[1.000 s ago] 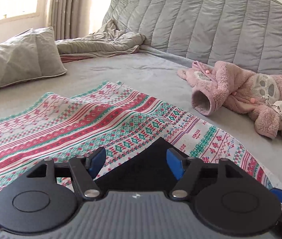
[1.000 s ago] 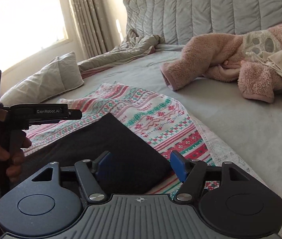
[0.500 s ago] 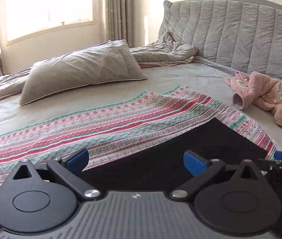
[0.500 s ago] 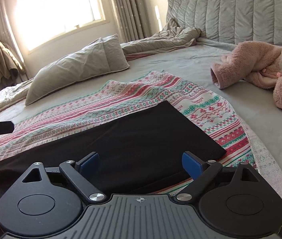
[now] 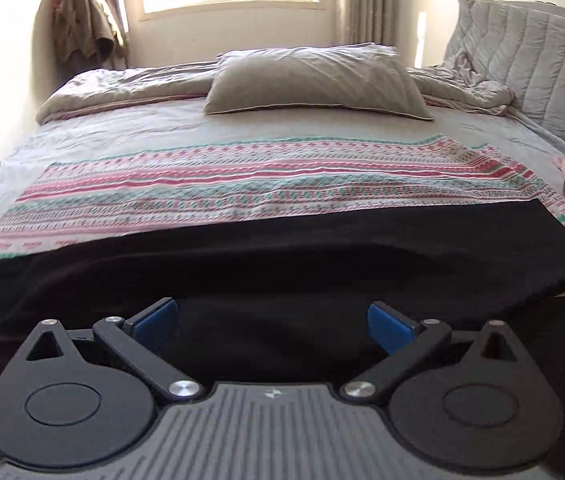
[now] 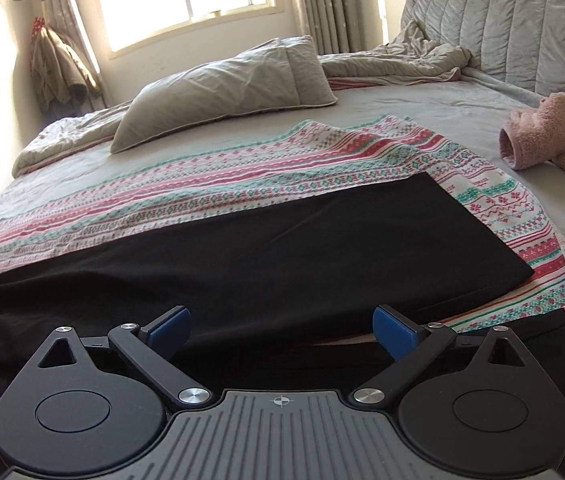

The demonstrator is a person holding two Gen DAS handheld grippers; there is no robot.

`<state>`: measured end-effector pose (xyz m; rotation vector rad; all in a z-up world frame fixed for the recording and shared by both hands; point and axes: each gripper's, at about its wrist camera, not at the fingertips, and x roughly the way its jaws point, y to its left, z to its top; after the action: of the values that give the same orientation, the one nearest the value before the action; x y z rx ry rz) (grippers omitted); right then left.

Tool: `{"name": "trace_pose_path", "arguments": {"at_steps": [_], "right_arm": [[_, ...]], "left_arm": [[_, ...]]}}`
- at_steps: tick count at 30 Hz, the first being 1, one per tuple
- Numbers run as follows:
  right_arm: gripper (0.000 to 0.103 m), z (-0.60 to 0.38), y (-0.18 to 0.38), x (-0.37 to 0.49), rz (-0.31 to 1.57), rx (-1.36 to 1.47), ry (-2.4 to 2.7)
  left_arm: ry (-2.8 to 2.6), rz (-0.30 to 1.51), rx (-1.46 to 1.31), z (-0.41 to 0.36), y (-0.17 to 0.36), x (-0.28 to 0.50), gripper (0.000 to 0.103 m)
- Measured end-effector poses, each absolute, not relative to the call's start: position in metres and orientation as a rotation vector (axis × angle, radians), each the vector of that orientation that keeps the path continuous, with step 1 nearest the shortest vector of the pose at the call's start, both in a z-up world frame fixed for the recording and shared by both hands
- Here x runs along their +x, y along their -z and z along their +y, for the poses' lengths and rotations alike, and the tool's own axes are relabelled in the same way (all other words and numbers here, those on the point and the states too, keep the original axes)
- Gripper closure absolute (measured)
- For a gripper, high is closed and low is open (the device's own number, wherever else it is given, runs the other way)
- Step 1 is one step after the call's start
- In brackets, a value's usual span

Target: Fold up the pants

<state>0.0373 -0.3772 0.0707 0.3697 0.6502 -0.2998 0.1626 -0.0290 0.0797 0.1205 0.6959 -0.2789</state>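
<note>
Black pants [image 6: 282,248] lie flat on patterned blanket [image 6: 202,184], spanning 9 to 3 o'clock ahead of both tools. Left gripper [image 5: 272,322] spread wide, holding nothing. Right gripper [image 6: 282,326] jaws opening, nothing gripped between them

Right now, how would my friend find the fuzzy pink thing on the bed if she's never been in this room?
Start at the big grey bed and look toward its quilted headboard. There, past the end of the striped patterned blanket, lies the fuzzy pink garment on the bare sheet. It is the only pink, fluffy thing; the pants are flat and black, the pillow smooth grey.
</note>
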Motion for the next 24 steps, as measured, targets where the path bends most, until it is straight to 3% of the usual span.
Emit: {"name": "trace_pose_path", "arguments": {"at_steps": [13,24], "right_arm": [[0.004,-0.291,-0.045,0.056,0.737,0.289,0.12],[0.001,-0.25,-0.063,0.116,0.685,0.329,0.008]], "left_arm": [[0.084,0.719,0.05,0.035,-0.054,0.161,0.0],[-0.024,0.719,0.08,0.062,-0.044,0.182,0.0]]}}
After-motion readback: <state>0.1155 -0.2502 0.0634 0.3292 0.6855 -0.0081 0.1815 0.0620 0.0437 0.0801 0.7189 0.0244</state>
